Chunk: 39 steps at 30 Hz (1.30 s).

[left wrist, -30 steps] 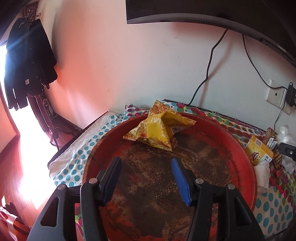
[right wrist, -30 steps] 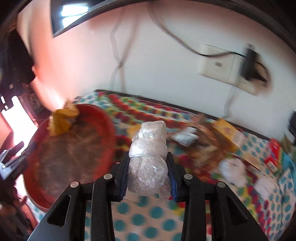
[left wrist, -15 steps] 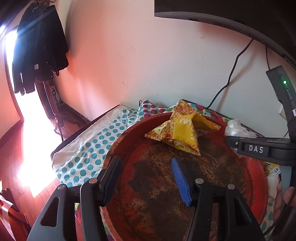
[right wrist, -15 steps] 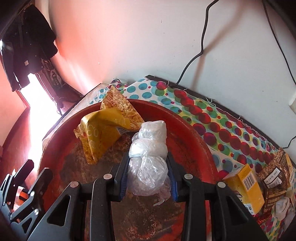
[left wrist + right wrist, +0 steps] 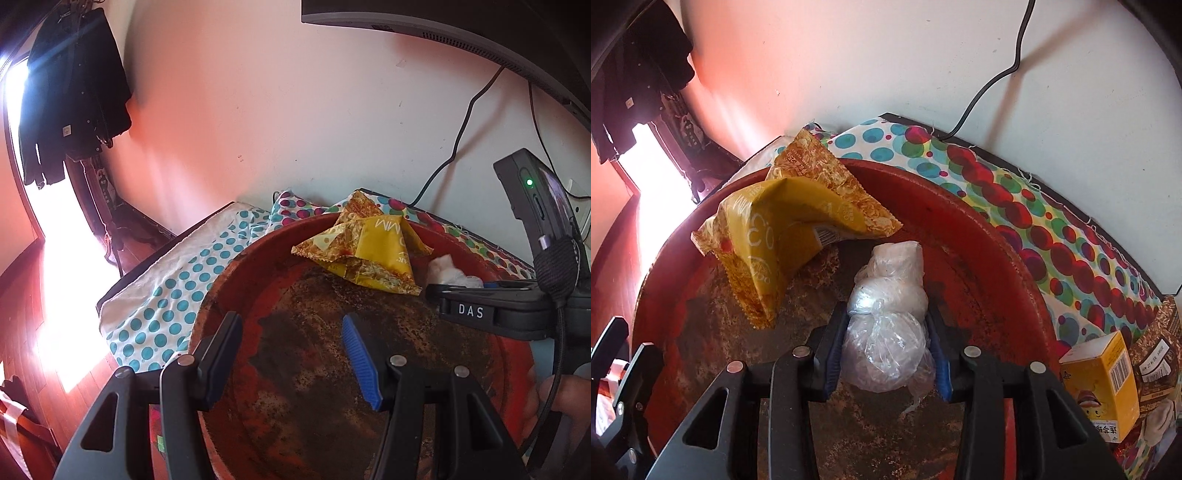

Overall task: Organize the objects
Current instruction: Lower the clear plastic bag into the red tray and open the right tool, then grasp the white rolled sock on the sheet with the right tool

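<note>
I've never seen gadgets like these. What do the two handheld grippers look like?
Both are black plastic clamps with silver rivets. The left gripper and right gripper carry ribbed blue pads. The right one's side reads "DAS", with a green light and a black cable.

The snack packet (image 5: 783, 236) lies in the round tray (image 5: 990, 258), against its far rim. Just right of it, the plastic bundle (image 5: 886, 317) sits in the tray. The tray rests on the dotted cloth (image 5: 1052, 236); a small carton (image 5: 1100, 384) stands on the cloth right of the tray.
</note>
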Motion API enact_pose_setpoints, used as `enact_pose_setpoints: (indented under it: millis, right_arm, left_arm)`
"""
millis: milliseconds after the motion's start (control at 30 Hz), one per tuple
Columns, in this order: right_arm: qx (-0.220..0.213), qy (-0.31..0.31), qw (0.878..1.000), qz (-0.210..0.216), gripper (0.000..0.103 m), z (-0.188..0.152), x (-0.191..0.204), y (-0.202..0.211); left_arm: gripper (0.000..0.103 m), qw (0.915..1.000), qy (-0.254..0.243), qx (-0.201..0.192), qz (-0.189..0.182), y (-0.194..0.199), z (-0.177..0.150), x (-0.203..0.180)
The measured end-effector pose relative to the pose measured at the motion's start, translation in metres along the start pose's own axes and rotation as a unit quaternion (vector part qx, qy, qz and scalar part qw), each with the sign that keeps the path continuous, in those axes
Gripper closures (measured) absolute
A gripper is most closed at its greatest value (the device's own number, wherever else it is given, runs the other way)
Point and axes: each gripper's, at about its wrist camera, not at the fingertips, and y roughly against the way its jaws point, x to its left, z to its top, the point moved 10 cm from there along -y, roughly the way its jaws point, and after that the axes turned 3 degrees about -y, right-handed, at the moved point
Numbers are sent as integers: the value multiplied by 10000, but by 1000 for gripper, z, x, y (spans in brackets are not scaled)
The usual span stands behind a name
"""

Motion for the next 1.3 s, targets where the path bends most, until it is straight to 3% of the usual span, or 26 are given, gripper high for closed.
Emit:
enact_pose_setpoints:
  millis: [167, 333, 367, 533, 600, 733, 933, 1133, 1300]
  right_arm:
    - [-395, -73, 9992, 72, 50, -5, -4, 36]
    - [-983, -285, 9947, -76, 45, -32, -25, 95]
    - [-1075, -374, 9933, -200, 41, -42, -42, 105]
    - [-1178, -1032, 9819, -1064, 40, -93, -148, 137]
    - [-1195, -1350, 9712, -1559, 40, -116, -199, 150]
    - [-1119, -1917, 9515, -2130, 40, -158, -277, 168]
    - [-971, -2434, 9385, -2247, 40, -196, -326, 160]
    - [-997, -2607, 9349, -2191, 32, -207, -346, 142]
    - [-1035, -2738, 9356, -1974, 35, -205, -352, 128]
  left_arm:
    - [45, 10000, -27, -22, -64, 1, 0, -4]
    - [45, 9997, -168, -125, -159, 8, 2, -17]
    - [45, 9995, -233, -160, -170, 10, 2, -21]
    - [45, 9965, -744, -371, 49, 22, 3, -40]
    - [45, 9951, -904, -392, 108, 24, 3, -45]
    - [45, 9922, -1115, -506, 230, 29, 4, -51]
    - [45, 9863, -1473, -711, 235, 45, 5, -72]
    - [45, 9772, -1945, -791, -301, 64, -1, -120]
    - [45, 9671, -2333, -745, -680, 70, -7, -165]
